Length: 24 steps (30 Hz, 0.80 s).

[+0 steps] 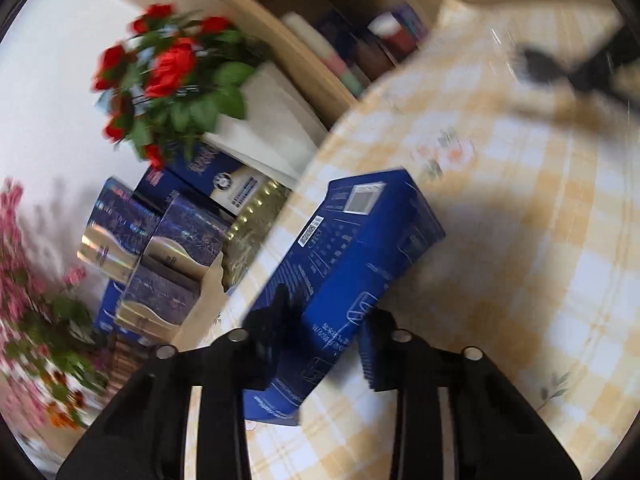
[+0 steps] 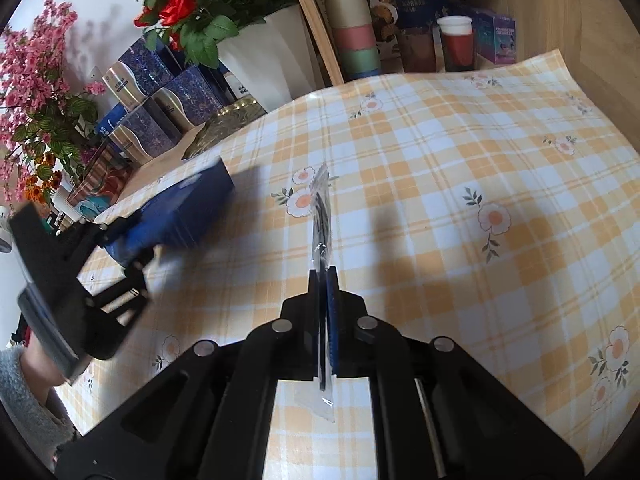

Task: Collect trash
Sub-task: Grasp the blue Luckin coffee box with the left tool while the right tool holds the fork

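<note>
We've got the blue box [image 1: 352,264] clamped in the left gripper [image 1: 320,344], sticking out ahead, and the right gripper [image 2: 325,280] pinched on a wrapped plastic utensil [image 2: 322,216], both lifted off the tablecloth [image 2: 460,184], probably for binning.

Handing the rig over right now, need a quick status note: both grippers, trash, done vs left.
Left gripper: jaws closed on the blue box, held over the checked tablecloth.
Right gripper: jaws shut on a clear wrapper with a dark utensil inside, held off the table.
Done: both pieces picked up.
Left: drop both in a bin; none in view.
</note>
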Tool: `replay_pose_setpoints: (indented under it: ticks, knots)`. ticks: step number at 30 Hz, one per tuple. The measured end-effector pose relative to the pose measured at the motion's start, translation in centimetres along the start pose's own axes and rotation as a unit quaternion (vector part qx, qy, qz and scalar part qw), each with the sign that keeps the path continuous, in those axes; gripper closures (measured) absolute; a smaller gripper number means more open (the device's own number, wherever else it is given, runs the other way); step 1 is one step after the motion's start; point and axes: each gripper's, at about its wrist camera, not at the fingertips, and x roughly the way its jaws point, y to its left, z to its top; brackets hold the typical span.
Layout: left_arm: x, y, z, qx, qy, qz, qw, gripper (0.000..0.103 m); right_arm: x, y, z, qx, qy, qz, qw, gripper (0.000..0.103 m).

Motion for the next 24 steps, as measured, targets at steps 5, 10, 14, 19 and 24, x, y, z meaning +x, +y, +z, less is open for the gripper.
replay_pose_setpoints:
  ticks: [5, 10, 14, 19, 24]
  knots:
    - [-1.6, 6.2, 0.4, -0.147, 0.005, -0.026, 0.9887, 0.087, -1.6, 1.0, -0.2, -0.010, -0.010, -0.005, 1.000, 0.096]
    - [-3.2, 10.2, 0.3, -0.251, 0.024, -0.060, 0.9657, 0.088, -4.6, 2.8, -0.7, -0.021, -0.028, -0.002, 0.999, 0.096]
    - [-5.6, 11.7, -0.4, -0.315, 0.028, -0.097, 0.9437, 0.088, -7.0, 4.0, -1.4, -0.028, -0.037, 0.002, 0.999, 0.096]
    - [-10.0, 11.9, -1.7, -0.365, 0.029, -0.143, 0.9196, 0.088, -10.0, 5.0, -2.9, -0.033, -0.045, 0.006, 0.998, 0.096]
    - [-14.3, 11.1, -3.1, -0.380, 0.028, -0.169, 0.9088, 0.088, -13.0, 5.5, -4.9, -0.035, -0.051, 0.014, 0.998, 0.096]
